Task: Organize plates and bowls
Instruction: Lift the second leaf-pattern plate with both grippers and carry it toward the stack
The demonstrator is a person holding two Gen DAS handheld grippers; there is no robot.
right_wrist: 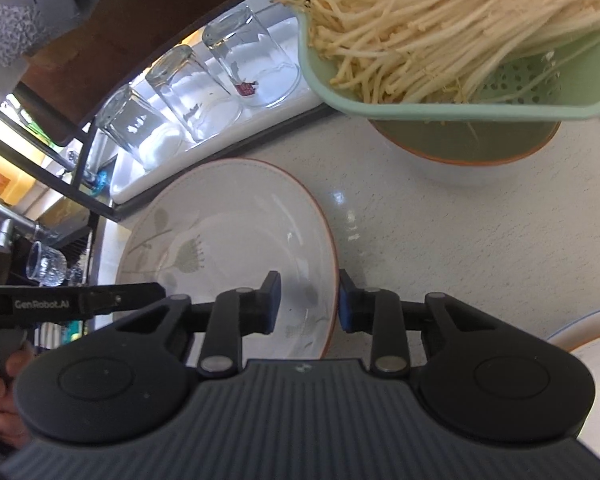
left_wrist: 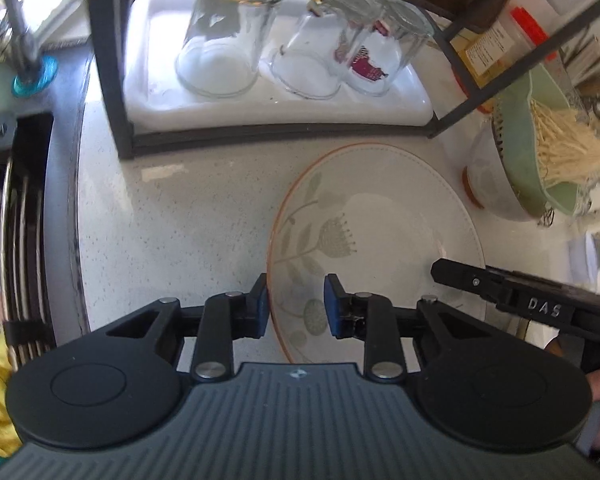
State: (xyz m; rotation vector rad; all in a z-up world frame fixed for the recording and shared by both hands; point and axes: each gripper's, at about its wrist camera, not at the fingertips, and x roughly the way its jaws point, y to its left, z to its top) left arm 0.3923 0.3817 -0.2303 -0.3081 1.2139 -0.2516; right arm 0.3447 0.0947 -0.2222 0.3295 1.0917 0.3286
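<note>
Two grippers are at the same floral plate (left_wrist: 380, 240), one on each side of it. My left gripper (left_wrist: 296, 304) has the plate's left rim between its blue pads (left_wrist: 331, 312); the jaws stand narrow, one pad outside the rim and one over the plate's inside, but I cannot tell if they already press on it. My right gripper (right_wrist: 309, 304) has the plate's right rim between its pads in the same way, and there also I cannot tell if the pads touch. The plate lies flat on the speckled white counter (left_wrist: 180, 220), just in front of the black rack (left_wrist: 260, 136). Behind the plate, inside the rack, three glasses (left_wrist: 224, 32) stand upside down on a white tray (left_wrist: 148, 92). To the right of the plate, an orange-rimmed bowl (right_wrist: 460, 164) holds a green strainer (right_wrist: 460, 108) full of pale enoki mushrooms (right_wrist: 440, 32). At the near right of the plate I see the edge of another white dish (right_wrist: 592, 344).
</note>
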